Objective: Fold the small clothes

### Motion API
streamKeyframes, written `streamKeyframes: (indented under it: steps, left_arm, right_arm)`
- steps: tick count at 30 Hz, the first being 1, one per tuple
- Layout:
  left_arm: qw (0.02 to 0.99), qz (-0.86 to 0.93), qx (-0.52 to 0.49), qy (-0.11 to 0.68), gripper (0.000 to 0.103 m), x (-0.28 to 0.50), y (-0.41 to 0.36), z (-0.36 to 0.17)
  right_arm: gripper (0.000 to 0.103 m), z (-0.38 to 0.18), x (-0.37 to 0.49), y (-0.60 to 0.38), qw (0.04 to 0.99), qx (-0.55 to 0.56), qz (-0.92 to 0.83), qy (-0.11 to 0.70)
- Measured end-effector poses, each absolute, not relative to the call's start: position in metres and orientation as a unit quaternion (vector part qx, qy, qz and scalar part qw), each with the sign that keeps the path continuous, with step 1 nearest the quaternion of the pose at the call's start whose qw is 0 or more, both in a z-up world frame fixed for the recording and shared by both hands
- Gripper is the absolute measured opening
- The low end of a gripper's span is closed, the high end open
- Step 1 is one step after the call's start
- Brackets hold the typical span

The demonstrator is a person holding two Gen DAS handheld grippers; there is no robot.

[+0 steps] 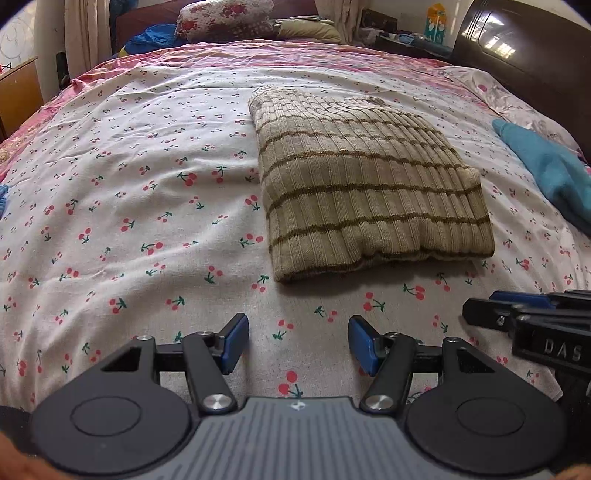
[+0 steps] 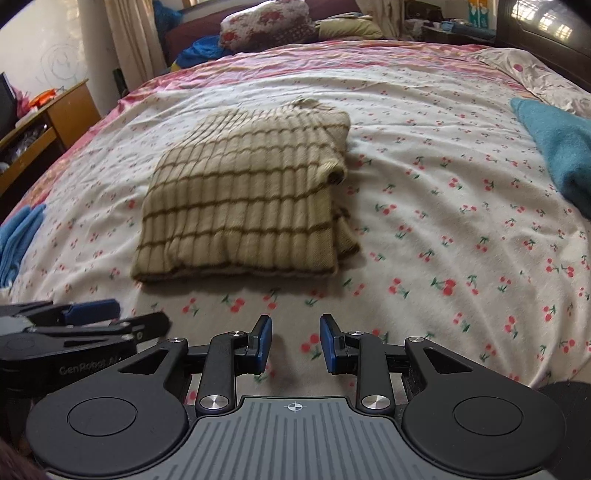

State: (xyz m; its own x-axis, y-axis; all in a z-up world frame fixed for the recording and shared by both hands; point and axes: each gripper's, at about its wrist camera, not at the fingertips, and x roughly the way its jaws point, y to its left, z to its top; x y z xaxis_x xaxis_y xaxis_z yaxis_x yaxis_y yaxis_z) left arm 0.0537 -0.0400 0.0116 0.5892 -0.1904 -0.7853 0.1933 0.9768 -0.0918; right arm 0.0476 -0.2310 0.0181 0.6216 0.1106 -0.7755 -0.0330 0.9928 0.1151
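Observation:
A beige knit sweater with brown stripes (image 1: 369, 184) lies folded into a thick rectangle on the cherry-print bedsheet (image 1: 129, 203). It also shows in the right wrist view (image 2: 243, 206), with a sleeve cuff on its right edge. My left gripper (image 1: 298, 345) is open and empty, hovering over the sheet just short of the sweater's near edge. My right gripper (image 2: 295, 343) is open and empty, also just short of the sweater. Each gripper shows at the edge of the other's view: the right one (image 1: 524, 317) and the left one (image 2: 92, 317).
A teal garment (image 1: 546, 166) lies at the bed's right side, also seen in the right wrist view (image 2: 557, 147). A blue cloth (image 2: 18, 236) lies at the left edge. Pillows (image 1: 225, 18) and a dark headboard (image 1: 517, 40) are at the far end. A wooden desk (image 2: 44, 122) stands left.

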Motion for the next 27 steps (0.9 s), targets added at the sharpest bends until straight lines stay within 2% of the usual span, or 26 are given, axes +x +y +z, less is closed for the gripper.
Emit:
streamKeyframes:
  steps: [9,13,27]
  left_arm:
    - [0.893,-0.106,0.009,0.437,0.066,0.047,-0.040,0.011]
    - [0.894,-0.104,0.013,0.435,0.071,0.045,-0.041,0.011]
    - [0.896,-0.101,0.019,0.432,0.072,0.038,-0.041,0.012]
  right_arm:
    - [0.029,0.015,0.036,-0.222,0.900,0.041,0.044,0.431]
    - [0.029,0.015,0.032,-0.221,0.901,0.040,0.045,0.429]
    - [0.033,0.015,0.022,-0.216,0.904,0.028,0.047,0.424]
